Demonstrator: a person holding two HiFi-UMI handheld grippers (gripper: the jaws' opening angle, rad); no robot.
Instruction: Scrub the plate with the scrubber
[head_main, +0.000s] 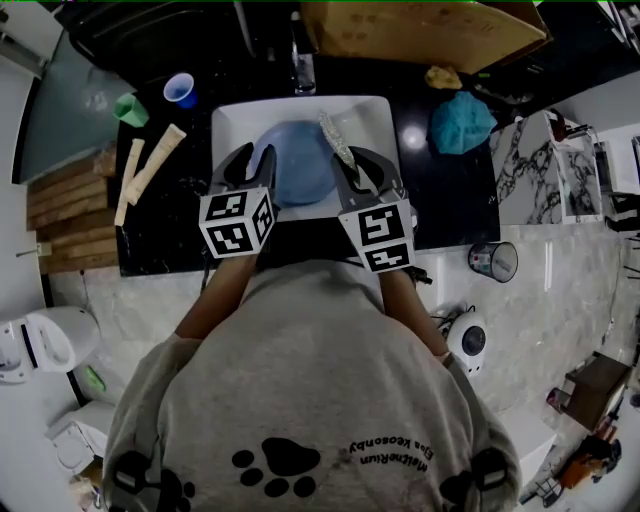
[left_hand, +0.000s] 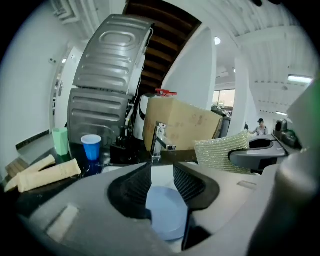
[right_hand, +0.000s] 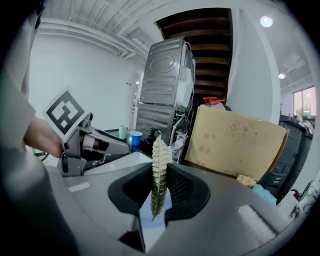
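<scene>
The scrubber (right_hand: 159, 175) is showing a rough, glittery mesh; the plate (left_hand: 167, 212) is looking smooth and matt; the counter (head_main: 445, 205) is shining glossy black; the tap (left_hand: 160, 142) is gleaming like polished metal.

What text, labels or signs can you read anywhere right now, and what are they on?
No words read cleanly.
Grey shirt: one upside-down printed line beside a paw print, too blurred to read.
Cardboard box: small stamped symbols, too small to read.
Left gripper and right gripper: cubes bear square markers, no letters.
Scrubber, plate, blue cup: no print visible.
</scene>
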